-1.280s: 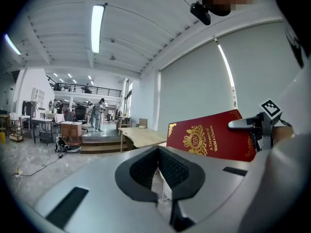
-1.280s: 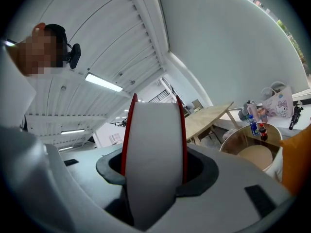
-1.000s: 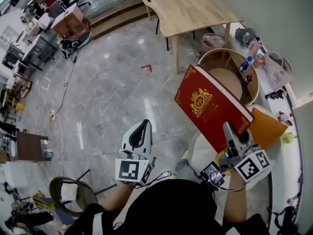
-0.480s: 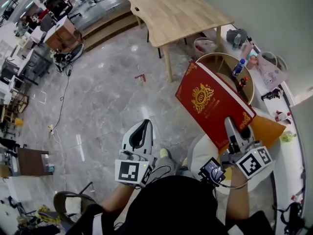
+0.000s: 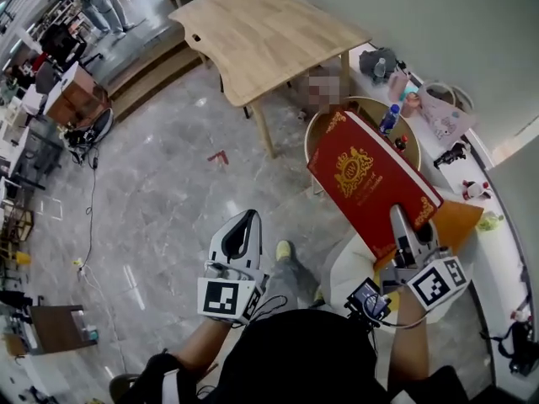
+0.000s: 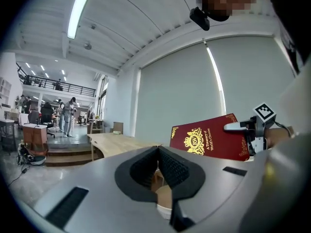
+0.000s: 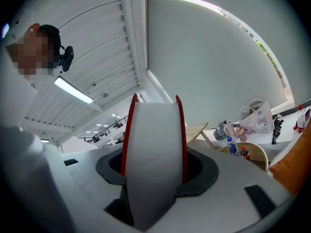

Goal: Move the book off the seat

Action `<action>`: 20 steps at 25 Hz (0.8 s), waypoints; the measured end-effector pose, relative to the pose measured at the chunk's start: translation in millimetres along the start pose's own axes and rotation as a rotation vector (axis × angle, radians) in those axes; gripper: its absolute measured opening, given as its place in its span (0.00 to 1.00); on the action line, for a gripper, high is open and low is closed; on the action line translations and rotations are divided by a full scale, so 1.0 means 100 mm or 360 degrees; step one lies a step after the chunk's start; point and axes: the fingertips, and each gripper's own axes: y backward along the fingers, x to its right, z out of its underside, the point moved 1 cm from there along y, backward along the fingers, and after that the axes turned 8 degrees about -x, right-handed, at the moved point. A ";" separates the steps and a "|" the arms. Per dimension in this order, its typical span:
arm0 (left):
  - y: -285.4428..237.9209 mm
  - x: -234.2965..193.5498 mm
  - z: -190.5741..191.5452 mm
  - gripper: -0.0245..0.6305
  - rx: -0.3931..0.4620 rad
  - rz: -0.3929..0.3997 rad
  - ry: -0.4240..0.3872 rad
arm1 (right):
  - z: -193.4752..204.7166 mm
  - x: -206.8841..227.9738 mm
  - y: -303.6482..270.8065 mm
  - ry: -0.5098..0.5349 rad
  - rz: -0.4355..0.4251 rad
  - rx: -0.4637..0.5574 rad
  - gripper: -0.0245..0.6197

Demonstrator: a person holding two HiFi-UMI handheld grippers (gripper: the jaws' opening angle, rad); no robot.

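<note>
Aloft, the right gripper (image 5: 401, 222) clamps the red book (image 5: 362, 175) by its edge; left gripper (image 5: 246, 219) closed, empty.

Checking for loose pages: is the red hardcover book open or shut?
Shut: right gripper clamps the red book, covers flat against white pages.

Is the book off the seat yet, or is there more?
Lifted: the red book is up in the air, above the orange cushion. In hand: the right gripper clamps its near edge; the left gripper is shut, empty. Left: setting it down somewhere, since it rests on nothing yet.
</note>
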 end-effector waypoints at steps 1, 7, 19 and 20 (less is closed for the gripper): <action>-0.09 -0.05 -0.01 0.06 0.0000 0.0028 -0.0003 | -0.03 0.02 -0.04 0.0000 0.0032 0.0021 0.41; -0.64 -0.41 -0.19 0.06 0.0027 0.0177 -0.0025 | -0.21 0.04 -0.38 0.0012 0.0177 0.0115 0.41; -1.35 -0.94 -0.33 0.06 0.0019 0.0404 -0.0041 | -0.22 0.03 -0.92 -0.0013 0.0404 0.0207 0.41; -1.39 -0.97 -0.34 0.06 0.0018 0.0416 -0.0040 | -0.21 0.04 -0.95 -0.0019 0.0411 0.0210 0.41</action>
